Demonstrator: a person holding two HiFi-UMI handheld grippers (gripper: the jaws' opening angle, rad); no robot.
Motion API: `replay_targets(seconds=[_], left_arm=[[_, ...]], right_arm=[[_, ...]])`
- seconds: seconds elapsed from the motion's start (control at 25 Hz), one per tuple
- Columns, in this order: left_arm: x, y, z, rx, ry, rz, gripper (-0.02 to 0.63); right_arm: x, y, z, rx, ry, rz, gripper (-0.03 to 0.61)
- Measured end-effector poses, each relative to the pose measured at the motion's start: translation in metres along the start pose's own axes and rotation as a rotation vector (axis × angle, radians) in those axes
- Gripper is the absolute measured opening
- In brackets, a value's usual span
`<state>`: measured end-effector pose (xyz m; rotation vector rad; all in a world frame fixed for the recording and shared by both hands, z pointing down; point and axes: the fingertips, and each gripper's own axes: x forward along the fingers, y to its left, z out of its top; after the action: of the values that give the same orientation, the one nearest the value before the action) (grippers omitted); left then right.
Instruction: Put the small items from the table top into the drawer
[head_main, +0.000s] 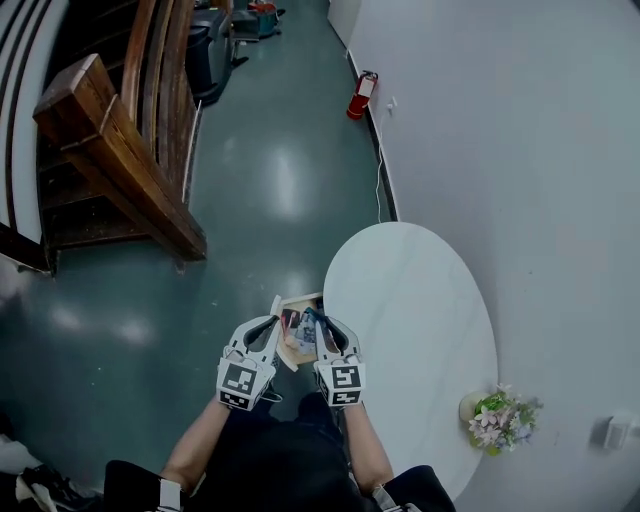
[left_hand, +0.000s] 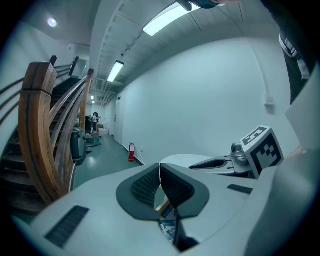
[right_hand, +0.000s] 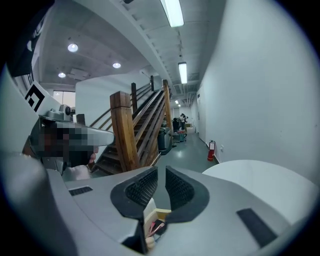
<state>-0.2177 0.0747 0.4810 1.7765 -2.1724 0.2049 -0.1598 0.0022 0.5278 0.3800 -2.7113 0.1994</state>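
Open wooden drawer (head_main: 292, 352), colourful small items (head_main: 303, 334) inside, beside white oval table (head_main: 420, 320)

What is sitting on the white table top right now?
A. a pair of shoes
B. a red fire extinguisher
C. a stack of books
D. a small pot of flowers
D: in the head view the only thing on the table is a small pot of flowers, near its edge on the wall side; the rest of the top is bare.
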Motion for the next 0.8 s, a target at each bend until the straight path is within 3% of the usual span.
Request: replay_targets(seconds=[0.48, 0.8], left_arm=[[-0.011, -0.014, 0.053, 0.057, -0.076, -0.035, 0.020], [-0.027, -0.021, 0.064, 0.092, -0.101, -0.061, 0.020]], right_arm=[[-0.040, -0.011, 0.056, -0.010, -0.128, -0.075, 0.038], [-0.062, -0.005, 0.066, 0.005, -0.175, -0.094, 0.038]])
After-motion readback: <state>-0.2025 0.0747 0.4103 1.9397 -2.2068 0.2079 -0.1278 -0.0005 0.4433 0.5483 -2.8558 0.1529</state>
